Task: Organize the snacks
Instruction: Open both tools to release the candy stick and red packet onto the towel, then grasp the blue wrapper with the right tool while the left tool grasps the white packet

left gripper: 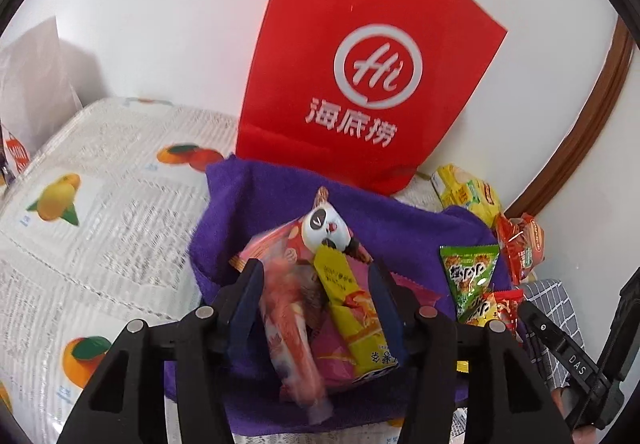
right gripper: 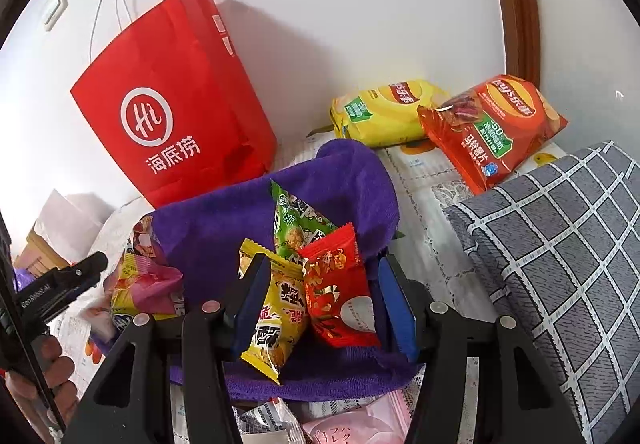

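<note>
A purple cloth (left gripper: 256, 188) lies on the table with small snack packets on it. My left gripper (left gripper: 316, 274) stands open over a pile: a blurred red-pink packet (left gripper: 286, 320), a yellow packet (left gripper: 348, 304), a pink one and a panda-face snack (left gripper: 324, 226). Whether its pads touch them I cannot tell. My right gripper (right gripper: 320, 272) is open around a yellow packet (right gripper: 276, 308) and a red packet (right gripper: 340, 296), with a green triangular packet (right gripper: 296, 220) just beyond. The green packet also shows in the left wrist view (left gripper: 468, 276).
A red paper bag (left gripper: 360, 56) stands upright against the wall behind the cloth; it also shows in the right wrist view (right gripper: 176, 104). Yellow (right gripper: 384, 112) and orange (right gripper: 492, 124) chip bags lie at the back right. A grey checked cushion (right gripper: 560, 252) is on the right. More packets (right gripper: 360, 420) lie near the front edge.
</note>
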Demonstrator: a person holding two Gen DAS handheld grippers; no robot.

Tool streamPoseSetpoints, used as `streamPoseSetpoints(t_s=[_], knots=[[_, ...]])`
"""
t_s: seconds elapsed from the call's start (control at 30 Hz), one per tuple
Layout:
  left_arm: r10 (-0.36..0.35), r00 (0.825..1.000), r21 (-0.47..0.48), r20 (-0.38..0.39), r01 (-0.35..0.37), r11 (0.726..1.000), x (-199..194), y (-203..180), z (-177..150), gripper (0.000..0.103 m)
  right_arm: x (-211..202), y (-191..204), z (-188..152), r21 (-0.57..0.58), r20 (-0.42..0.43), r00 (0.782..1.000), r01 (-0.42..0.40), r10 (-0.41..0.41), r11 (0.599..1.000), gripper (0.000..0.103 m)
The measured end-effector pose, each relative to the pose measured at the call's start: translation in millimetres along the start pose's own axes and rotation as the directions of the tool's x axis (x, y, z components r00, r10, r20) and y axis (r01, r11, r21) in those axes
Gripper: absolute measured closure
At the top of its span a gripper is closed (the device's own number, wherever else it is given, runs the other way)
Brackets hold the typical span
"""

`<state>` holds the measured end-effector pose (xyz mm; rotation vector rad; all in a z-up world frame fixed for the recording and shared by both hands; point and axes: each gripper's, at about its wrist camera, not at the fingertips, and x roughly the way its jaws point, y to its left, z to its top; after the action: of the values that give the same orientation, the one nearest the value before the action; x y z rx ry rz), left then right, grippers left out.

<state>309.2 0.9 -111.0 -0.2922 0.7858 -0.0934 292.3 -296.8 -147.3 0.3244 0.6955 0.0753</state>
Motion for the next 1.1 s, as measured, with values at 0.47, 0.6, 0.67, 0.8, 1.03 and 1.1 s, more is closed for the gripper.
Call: streamPoseSetpoints(t_s=[0.47,0.6,0.67,0.8,1.03,1.1], knots=[[-0.084,0.996,0.030,-0.034,0.085,0.996,-22.2,3.8,-21.1,0.051,-24.9,11.1,-19.9,-0.057,0.011,1.000,0.006,-0.006,0.998,0.047],[-0.097,0.993,0.076,-0.064,0.102,0.992,-22.3,-6.5,-27.7,0.051,-48.3,14.6,-37.0,-0.090,-0.036,0.999,-0.015,0.012,0.996,0.046],[-0.103,0.992,0.078,-0.070,0.109,0.991,-23.8,-10.9,-30.5,0.047,-62.3,15.3,-47.6,-0.118,-0.046,0.999,0.014,-0.020,0.993,0.041],[-0.091,0.994,0.106,-0.057,0.097,0.990,-28.3,-15.6,-34.7,0.045,-82.6,13.4,-70.3,-0.164,-0.070,0.994,0.077,-0.090,0.983,0.038],[-0.158,0.986,0.085,-0.044,0.161,0.983,-41.8,-15.5,-31.4,0.045,-85.2,7.8,-108.6,-0.197,-0.160,0.982,0.068,-0.100,0.978,0.038],[-0.154,0.987,0.086,-0.037,0.156,0.984,-43.4,-15.3,-31.4,0.044,-82.1,10.3,-117.8,-0.227,-0.177,0.978,0.065,-0.107,0.972,0.038]])
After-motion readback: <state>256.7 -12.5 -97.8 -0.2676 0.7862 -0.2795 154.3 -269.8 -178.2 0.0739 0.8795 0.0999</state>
